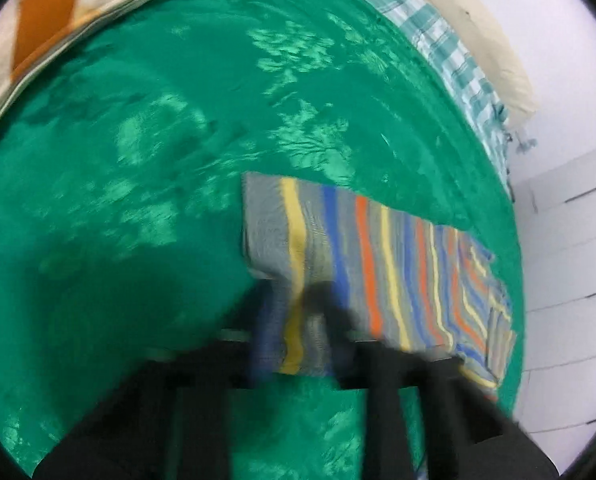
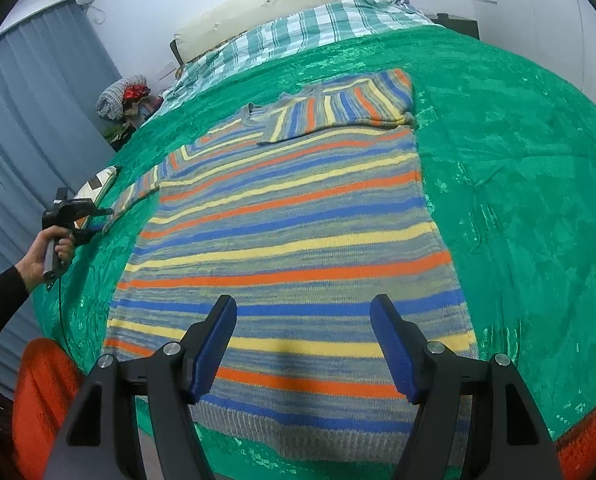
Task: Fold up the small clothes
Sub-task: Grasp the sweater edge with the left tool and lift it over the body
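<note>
Two pictures show one soft knitted sweater on a bed.

In the left wrist view, everything is smeared and blurry. The left gripper (image 1: 298, 320) sits low in the middle, and its dark fingers are pinched tight on the end of a sleeve (image 1: 362, 264) of the striped sweater. The sleeve is a long band of grey wool with yellow, blue and orange lines, running off to the right. Under it lies a shiny green blanket (image 1: 158, 160) with a fuzzy, crushed look. A checked sheet (image 1: 450, 44) and a cream pillow (image 1: 494, 36) curve along the far right edge.

In the right wrist view, the striped sweater (image 2: 290, 232) lies flat in the middle of the green blanket (image 2: 518, 184). Its right sleeve is folded across the chest at the far end. Its ribbed grey hem is nearest. The right gripper (image 2: 302, 344) hovers over the near part of the sweater. Its blue ridged pads (image 2: 214, 352) stand wide apart, grasping nothing. At the left edge, a hand (image 2: 42, 256) in a black sleeve holds the other gripper at the sweater's left sleeve.
</note>
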The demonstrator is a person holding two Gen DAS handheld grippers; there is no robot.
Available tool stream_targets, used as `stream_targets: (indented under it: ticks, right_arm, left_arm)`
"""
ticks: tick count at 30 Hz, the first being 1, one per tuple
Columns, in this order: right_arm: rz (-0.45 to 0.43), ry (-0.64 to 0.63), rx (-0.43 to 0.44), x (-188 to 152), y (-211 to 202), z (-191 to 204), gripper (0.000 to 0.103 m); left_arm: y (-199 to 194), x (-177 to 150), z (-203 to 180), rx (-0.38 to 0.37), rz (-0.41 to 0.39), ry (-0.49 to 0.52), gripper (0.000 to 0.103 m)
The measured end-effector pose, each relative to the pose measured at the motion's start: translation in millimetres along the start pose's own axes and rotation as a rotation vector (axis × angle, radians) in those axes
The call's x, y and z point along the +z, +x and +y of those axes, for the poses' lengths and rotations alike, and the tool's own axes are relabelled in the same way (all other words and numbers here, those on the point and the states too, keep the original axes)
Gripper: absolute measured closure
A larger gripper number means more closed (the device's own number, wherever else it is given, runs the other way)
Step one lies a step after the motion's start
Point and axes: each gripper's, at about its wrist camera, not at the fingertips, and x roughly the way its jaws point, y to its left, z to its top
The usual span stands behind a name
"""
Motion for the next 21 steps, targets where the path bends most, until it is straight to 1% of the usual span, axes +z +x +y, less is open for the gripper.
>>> stream_targets:
  ticks: [2,4,5,7,8,9,10,12,13,14,15,16,17,18,19,20,21]
  right_arm:
    - [-0.004,0.010,0.005,0.4,-1.5,-2.5,0.034]
    - [-0.016,0.020,0.014,1.8,-4.4,-5.9,0.034]
    - [-0.022,0.025,0.018,2.0,-5.9,-7.4,0.034]
    - [-0.029,0.036,0.027,2.9,-7.3,-9.8,0.034]
    - [-0.031,0.045,0.033,2.9,-7.4,-11.7,0.034]
    - [-0.030,0.060,0.044,3.0,-6.9,-14.4,0.034]
    - [-0.030,0.069,0.050,3.3,-6.8,-15.6,0.034]
    - [-0.033,0.089,0.061,3.3,-7.3,-18.8,0.034]
    - [-0.037,0.095,0.065,3.0,-8.5,-20.2,0.034]
    - [-0.044,0.099,0.069,2.7,-10.4,-21.6,0.034]
    - [-0.047,0.100,0.069,2.9,-11.6,-22.2,0.034]
    - [-0.050,0.101,0.070,3.3,-13.2,-22.9,0.034]
    - [-0.053,0.102,0.070,3.5,-14.5,-23.7,0.034]
    - [-0.057,0.104,0.070,3.7,-16.2,-24.8,0.034]
    - [-0.064,0.108,0.070,3.6,-18.8,-25.8,0.034]
    - [-0.068,0.111,0.072,3.7,-21.0,-26.8,0.034]
    - [-0.073,0.114,0.077,3.0,-23.9,-27.8,0.034]
  left_arm:
    - [-7.9,8.8,-24.9,0.064,-0.040,0.054,0.099]
    - [-21.7,17.1,-64.2,0.051,-0.087,0.138,0.100]
    - [-32.5,18.3,-103.2,0.038,-0.114,0.228,0.100]
    - [-41.4,13.8,-159.5,0.004,-0.130,0.359,0.100]
    - [-45.1,5.5,-204.6,-0.031,-0.126,0.451,0.100]
    - [-44.9,-2.6,-236.5,-0.059,-0.118,0.514,0.100]
    - [-43.6,-10.3,-259.9,-0.082,-0.111,0.561,0.100]
    - [-29.3,-40.6,-322.7,-0.138,-0.074,0.683,0.100]
    - [-21.4,-50.5,-339.7,-0.151,-0.064,0.712,0.099]
    - [-5.0,-67.8,-361.2,-0.170,-0.047,0.746,0.099]
    - [16.1,-85.3,-377.9,-0.193,-0.016,0.774,0.095]
    - [38.5,-98.7,-387.8,-0.192,0.032,0.789,0.091]
    - [61.7,-109.9,-393.2,-0.158,0.093,0.793,0.072]
    - [78.7,-116.0,-393.6,-0.103,0.139,0.785,0.050]
    - [87.4,-118.0,-391.5,-0.078,0.152,0.776,0.050]
    - [90.2,-121.4,-384.1,-0.079,0.141,0.758,0.050]
    - [85.4,-118.8,-372.8,-0.101,0.116,0.728,0.050]
